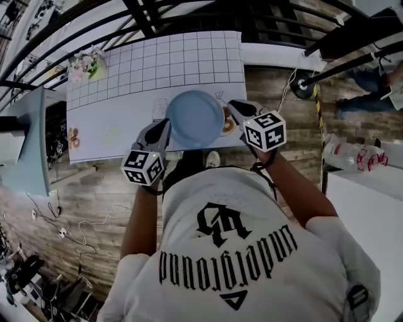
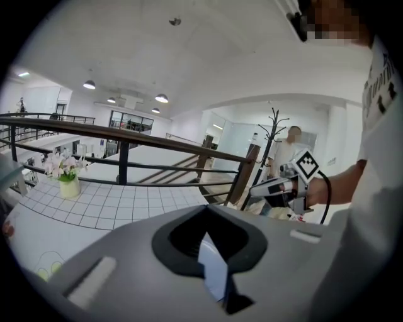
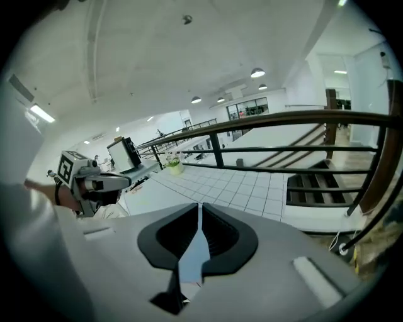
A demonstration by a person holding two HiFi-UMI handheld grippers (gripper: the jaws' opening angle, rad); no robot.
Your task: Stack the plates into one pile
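A pale blue plate hangs above the white table, held from both sides. My left gripper is shut on its left rim and my right gripper on its right rim. The left gripper view has the plate's edge as a pale sliver pinched between the dark jaws. In the right gripper view the plate's rim is also clamped between the jaws. Under the blue plate's right side, a plate with an orange pattern lies on the table, mostly hidden.
The table's far half carries a grid pattern, with a vase of flowers at its far left corner. A black railing runs behind the table. Wooden floor with cables lies around it, and another person stands at the right.
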